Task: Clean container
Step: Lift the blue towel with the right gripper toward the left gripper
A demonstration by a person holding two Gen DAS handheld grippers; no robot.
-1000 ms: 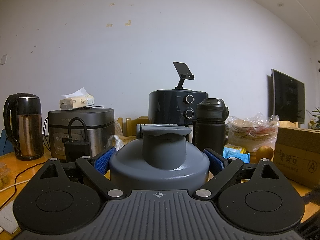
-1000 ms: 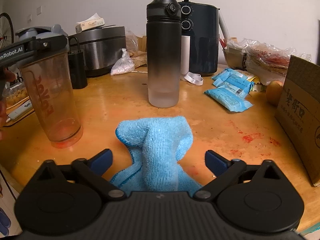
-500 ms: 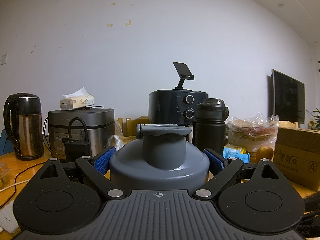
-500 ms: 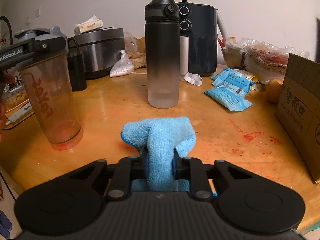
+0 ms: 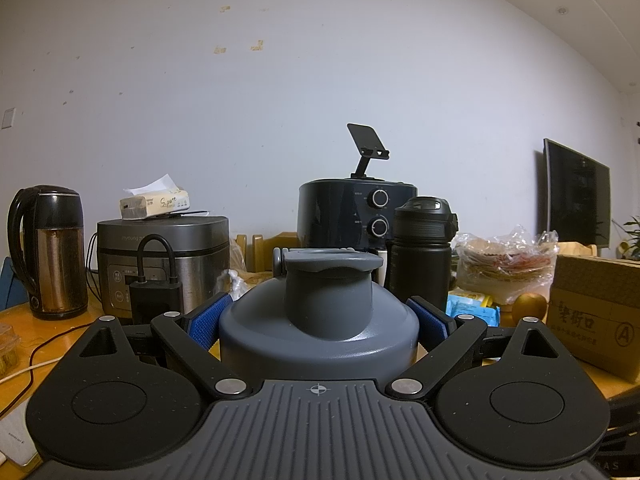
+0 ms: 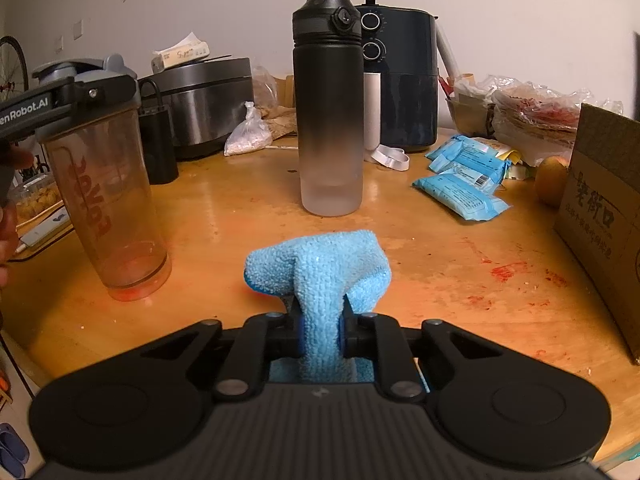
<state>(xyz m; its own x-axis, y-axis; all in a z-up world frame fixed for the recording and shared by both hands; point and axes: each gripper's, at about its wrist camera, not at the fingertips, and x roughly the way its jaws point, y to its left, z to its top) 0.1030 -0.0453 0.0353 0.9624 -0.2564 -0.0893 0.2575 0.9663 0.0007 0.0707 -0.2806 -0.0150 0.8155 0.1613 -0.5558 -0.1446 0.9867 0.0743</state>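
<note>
The round wooden table [image 6: 420, 240], orange-brown and smeared with red stains, has open surface in the middle. It is hemmed by a tall black-to-frosted gradient bottle [image 6: 327, 112] standing upright at centre, blue snack packets [image 6: 460, 188] to its right, and a brown cardboard box [image 6: 604, 208] at the right edge. Behind these stand a dark air fryer [image 6: 400, 80] and a grey rice cooker [image 6: 200, 100] against the white wall. The table's near edge curves away at lower left and lower right in the right wrist view.

The translucent shaker cup with a grey lid [image 6: 106, 196] stands upright on the table at the left, red residue at its base. The left gripper [image 5: 319, 312] is closed on it just below the lid: its blue pads [image 5: 208, 318] press either side of the grey cap. A hand [image 6: 8, 200] shows partly at the left frame edge.

The right gripper [image 6: 320, 324] has just been closing and is now clamped on a light blue microfibre cloth [image 6: 320, 276], a fold of which is pinched between the pads and bunches up beyond them. The cloth's lower part lies beneath the gripper; whether it rests on the table cannot be told. The shaker cup is to the left of this gripper, apart from the cloth, with bare table between them.
</note>
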